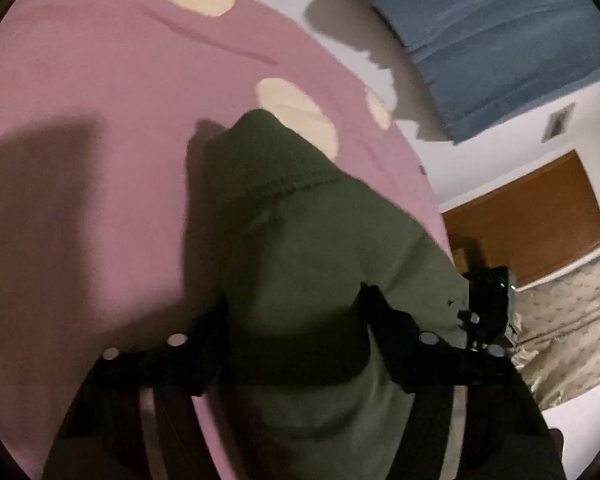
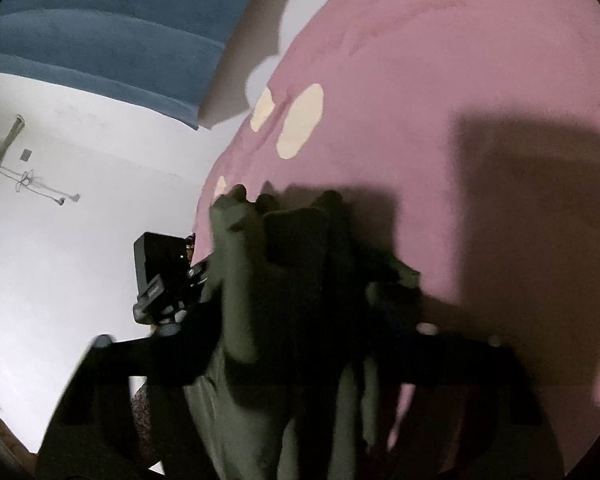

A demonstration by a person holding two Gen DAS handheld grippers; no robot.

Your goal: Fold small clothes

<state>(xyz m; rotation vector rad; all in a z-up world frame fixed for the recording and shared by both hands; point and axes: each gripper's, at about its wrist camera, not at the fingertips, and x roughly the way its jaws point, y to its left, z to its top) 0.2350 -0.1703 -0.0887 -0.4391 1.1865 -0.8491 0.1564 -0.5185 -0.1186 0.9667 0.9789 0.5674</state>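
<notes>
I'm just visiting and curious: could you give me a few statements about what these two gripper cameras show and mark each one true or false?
1. The garment is dark olive green. True.
2. The bedcover is plain white. False: it is pink with cream spots.
3. Green cloth lies between the fingers of both the left gripper and the right gripper. True.
4. The curtain is red. False: it is blue.
</notes>
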